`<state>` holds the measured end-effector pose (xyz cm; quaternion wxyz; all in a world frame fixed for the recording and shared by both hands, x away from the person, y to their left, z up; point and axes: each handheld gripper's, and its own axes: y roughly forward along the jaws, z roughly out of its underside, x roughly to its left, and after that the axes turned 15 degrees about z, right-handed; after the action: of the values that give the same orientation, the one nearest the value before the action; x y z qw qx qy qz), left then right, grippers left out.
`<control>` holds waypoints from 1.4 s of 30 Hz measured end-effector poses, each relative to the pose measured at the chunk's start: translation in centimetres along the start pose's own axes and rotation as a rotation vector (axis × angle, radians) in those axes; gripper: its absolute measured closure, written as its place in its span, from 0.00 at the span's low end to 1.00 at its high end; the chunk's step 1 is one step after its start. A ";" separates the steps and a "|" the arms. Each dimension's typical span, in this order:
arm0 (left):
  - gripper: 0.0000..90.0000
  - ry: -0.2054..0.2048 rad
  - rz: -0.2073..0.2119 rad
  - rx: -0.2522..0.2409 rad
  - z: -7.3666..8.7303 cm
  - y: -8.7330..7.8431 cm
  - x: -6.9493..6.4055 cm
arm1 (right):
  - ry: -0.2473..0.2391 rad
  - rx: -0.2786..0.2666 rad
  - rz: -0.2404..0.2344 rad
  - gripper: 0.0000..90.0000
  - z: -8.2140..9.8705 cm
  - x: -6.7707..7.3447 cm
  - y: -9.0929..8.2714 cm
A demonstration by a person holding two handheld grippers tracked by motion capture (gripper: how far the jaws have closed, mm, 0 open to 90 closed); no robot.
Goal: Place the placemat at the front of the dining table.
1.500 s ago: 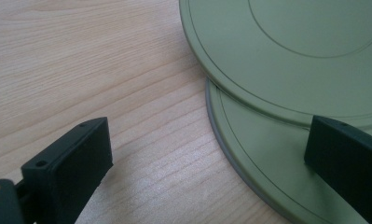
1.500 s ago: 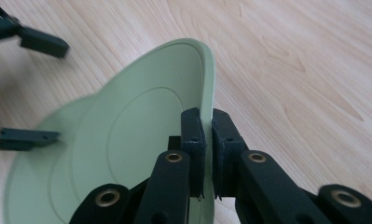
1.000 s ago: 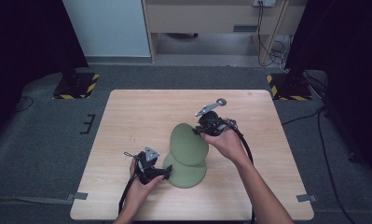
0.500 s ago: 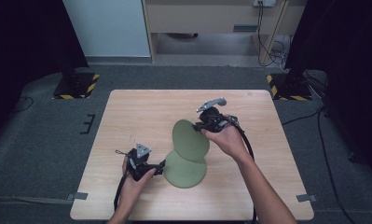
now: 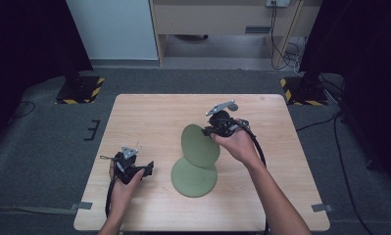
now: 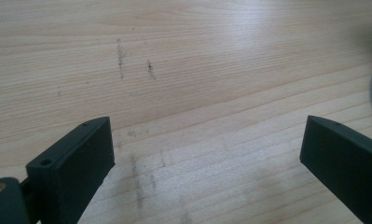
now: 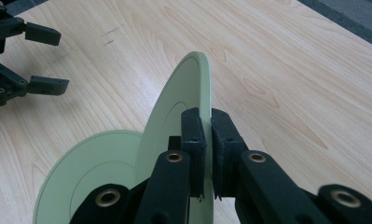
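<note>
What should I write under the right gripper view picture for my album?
Right tongs pinch a green plate on edge above another plate on the table.

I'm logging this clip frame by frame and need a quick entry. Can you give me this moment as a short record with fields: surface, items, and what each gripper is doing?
surface: wooden table
items: two green plates
lifted plate: on edge, tilted, pinched at its rim
flat plate: lies on the table, below the lifted one
right gripper: jaws shut on the lifted plate
left gripper: jaws wide open, nothing between them, beside the flat plate

Two plates lying mid-table
Tilted plate (image 5: 201, 145) is standing just behind flat plate (image 5: 193, 176); left gripper (image 5: 149, 168) is sitting left.
</note>
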<state>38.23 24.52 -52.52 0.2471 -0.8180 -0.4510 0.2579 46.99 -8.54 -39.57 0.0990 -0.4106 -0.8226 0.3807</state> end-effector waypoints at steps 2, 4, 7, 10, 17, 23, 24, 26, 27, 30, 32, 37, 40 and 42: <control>0.02 -0.001 -0.005 0.000 0.0 0.0 0.1 | 0.000 -0.002 0.001 0.95 0.0 -0.1 0.0; 0.02 -0.001 -0.008 0.007 0.2 0.1 0.3 | 0.003 -0.006 0.002 0.95 0.0 -0.1 -0.1; 0.02 -0.008 -0.005 0.016 0.4 0.2 0.4 | 0.014 -0.013 0.001 0.95 -0.2 -0.3 -0.3; 0.02 -0.009 -0.003 0.028 0.5 0.4 0.5 | 0.024 -0.018 0.000 0.95 -0.4 -0.5 -0.5; 0.02 -0.006 -0.003 0.041 0.6 0.7 0.4 | 0.026 -0.023 0.007 0.95 -0.6 -0.8 -0.8; 0.02 -0.025 -0.012 0.042 0.7 0.7 0.6 | 0.049 -0.025 0.045 0.95 -0.6 -1.2 -0.9; 0.02 -0.025 -0.012 0.042 0.7 0.7 0.6 | 0.055 -0.025 0.049 0.95 -0.6 -1.2 -0.9; 0.02 -0.023 -0.014 0.046 0.7 0.7 0.6 | 0.067 -0.026 0.059 0.95 -0.5 -1.5 -1.0; 0.02 -0.022 -0.015 0.047 0.7 0.7 0.6 | 0.078 -0.026 0.063 0.95 -0.5 -1.7 -1.0; 0.01 -0.018 -0.016 0.054 0.7 0.8 0.5 | 0.087 -0.027 0.067 0.95 -0.4 -1.9 -1.1; 0.01 -0.001 -0.025 0.067 0.7 0.9 0.4 | 0.105 -0.038 0.077 0.95 -0.4 -2.4 -1.1; 0.00 -0.003 -0.026 0.069 0.6 1.0 0.4 | 0.140 -0.037 0.104 0.95 -0.6 -3.5 -0.9; 0.00 -0.004 -0.028 0.070 0.6 1.0 0.3 | 0.156 -0.036 0.112 0.95 -0.8 -4.1 -0.6; 0.00 -0.004 -0.028 0.070 0.6 1.0 0.3 | 0.170 -0.028 0.120 0.95 -1.2 -4.7 -0.2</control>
<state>38.59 24.46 -53.67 0.2784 -0.8018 -0.4537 0.2716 50.48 -11.55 -37.93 0.1398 -0.4913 -0.7904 0.3380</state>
